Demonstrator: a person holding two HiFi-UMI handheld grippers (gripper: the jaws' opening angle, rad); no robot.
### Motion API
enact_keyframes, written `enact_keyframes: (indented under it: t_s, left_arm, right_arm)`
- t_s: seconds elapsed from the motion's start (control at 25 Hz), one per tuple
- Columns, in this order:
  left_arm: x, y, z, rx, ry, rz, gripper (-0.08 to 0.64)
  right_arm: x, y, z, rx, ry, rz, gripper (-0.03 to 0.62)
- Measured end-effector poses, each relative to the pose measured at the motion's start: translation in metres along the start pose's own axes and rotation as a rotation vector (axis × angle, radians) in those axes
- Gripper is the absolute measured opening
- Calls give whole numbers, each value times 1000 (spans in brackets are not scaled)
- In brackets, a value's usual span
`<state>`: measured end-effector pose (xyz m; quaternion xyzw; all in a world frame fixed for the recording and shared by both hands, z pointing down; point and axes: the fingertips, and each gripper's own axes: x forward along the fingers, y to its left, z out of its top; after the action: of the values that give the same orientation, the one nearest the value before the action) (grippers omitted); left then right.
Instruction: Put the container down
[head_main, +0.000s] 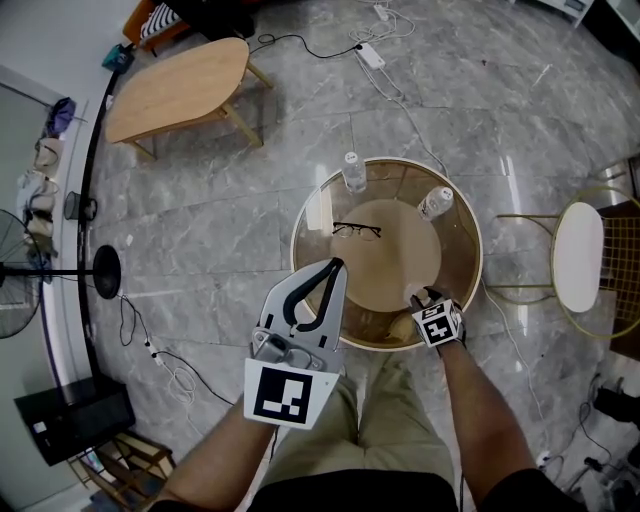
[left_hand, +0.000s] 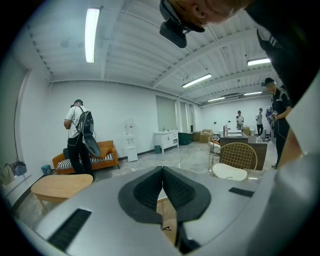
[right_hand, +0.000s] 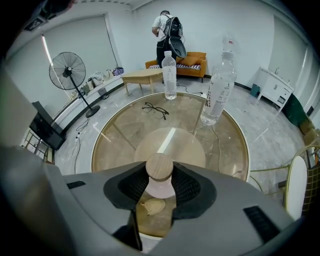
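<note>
Right gripper (right_hand: 160, 180): jaws closed on the container (right_hand: 160, 189), a pale jar with a round wooden lid (right_hand: 159, 167), held upright above the near edge of the round glass desk (right_hand: 239, 145). Left gripper (left_hand: 162, 175): jaws together, empty, raised clear of the desk. Farther across the desk: eyeglasses (right_hand: 155, 110), nearer water bottle (right_hand: 217, 95), farther water bottle (right_hand: 170, 75).

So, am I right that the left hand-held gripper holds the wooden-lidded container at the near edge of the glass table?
Not quite: the right hand-held gripper holds the wooden-lidded container at the near edge of the glass table, as the right gripper view shows; the left hand-held gripper is shut and empty.
</note>
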<state>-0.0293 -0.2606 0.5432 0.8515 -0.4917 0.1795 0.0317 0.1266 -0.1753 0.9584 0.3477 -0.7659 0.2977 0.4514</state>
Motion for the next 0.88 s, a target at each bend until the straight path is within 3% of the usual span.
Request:
enact_keyframes:
  t_s: [0.52, 0.88]
  left_arm:
    - [-9, -2, -7, 28, 32, 8, 15]
    - [-21, 3, -3, 14, 21, 38, 15]
  right_arm:
    - [13, -2, -18, 7, 58, -18, 155]
    - [15, -5, -24, 110, 90, -6, 163]
